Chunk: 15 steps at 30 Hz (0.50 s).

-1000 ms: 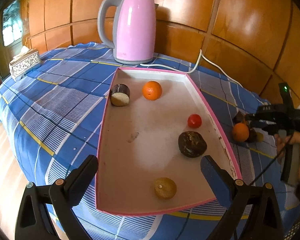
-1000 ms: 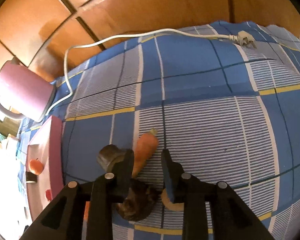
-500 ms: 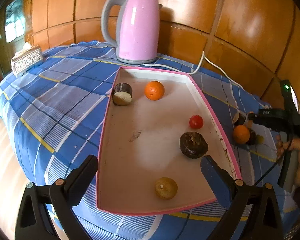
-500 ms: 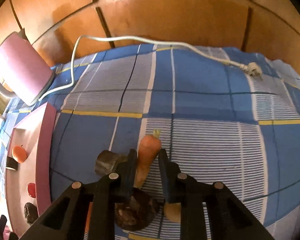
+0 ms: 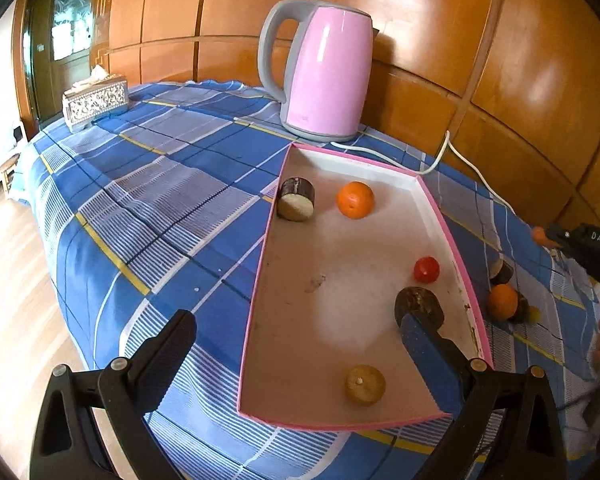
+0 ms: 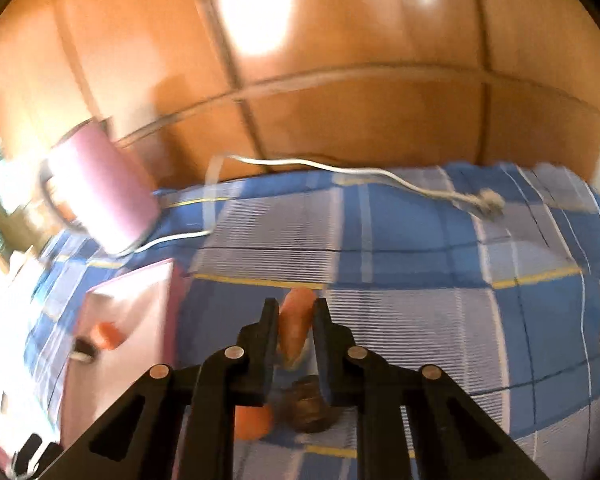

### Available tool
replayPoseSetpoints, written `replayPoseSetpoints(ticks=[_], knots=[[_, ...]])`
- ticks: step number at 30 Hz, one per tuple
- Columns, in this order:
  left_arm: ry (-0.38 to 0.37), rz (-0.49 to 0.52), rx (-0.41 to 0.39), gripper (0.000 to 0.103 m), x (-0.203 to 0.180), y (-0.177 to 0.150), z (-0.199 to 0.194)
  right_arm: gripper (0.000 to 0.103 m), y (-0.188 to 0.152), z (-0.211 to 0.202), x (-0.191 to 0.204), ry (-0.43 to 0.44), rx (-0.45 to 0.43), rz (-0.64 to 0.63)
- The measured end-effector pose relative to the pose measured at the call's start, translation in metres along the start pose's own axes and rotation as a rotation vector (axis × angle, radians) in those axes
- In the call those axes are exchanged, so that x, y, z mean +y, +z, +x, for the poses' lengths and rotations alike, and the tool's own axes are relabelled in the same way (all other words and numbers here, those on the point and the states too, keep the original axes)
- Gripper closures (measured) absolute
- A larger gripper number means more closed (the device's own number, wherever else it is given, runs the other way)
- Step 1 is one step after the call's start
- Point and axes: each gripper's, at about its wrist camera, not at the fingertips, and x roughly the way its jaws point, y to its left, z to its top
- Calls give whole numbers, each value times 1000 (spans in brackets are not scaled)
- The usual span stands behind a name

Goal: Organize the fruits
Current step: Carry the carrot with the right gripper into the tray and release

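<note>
Lifted off the blue checked cloth (image 6: 440, 320) since a second ago, the carrot (image 6: 296, 322) sits clamped in my right gripper (image 6: 296, 320) beside the pink tray (image 5: 446, 224), while my left gripper (image 5: 296, 340) hangs wide apart over the tray's near end.

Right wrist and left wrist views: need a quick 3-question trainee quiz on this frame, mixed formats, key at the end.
1. True or false: the right gripper is shut on the carrot.
2. Multiple choice: how many items lie inside the pink tray? A) three B) five C) seven
3. Fill in: the left gripper hangs over the tray's near end with its jaws ____.

Key: 1 true. 2 B: the cut dark roll, orange, small red fruit, dark round fruit and yellow-brown fruit. 3 open.
</note>
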Motion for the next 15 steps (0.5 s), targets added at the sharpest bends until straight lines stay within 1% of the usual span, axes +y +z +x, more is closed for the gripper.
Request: replayPoseSetpoints(ticks=[3, 4, 7, 10, 15], knots=[[-4, -2, 0, 0, 1, 0, 0, 87, -5, -4, 27, 61, 16, -74], [-3, -5, -3, 0, 2, 0, -1, 87, -7, -5, 34, 79, 37, -81], [4, -15, -7, 0, 5, 1, -1, 87, -12, -4, 53, 177, 82, -92], [6, -27, -3, 0, 8, 0, 0, 87, -18, 0, 70, 242, 123, -110], [6, -33, -1, 0, 12, 1, 1, 87, -25, 5, 101, 315, 176, -164]])
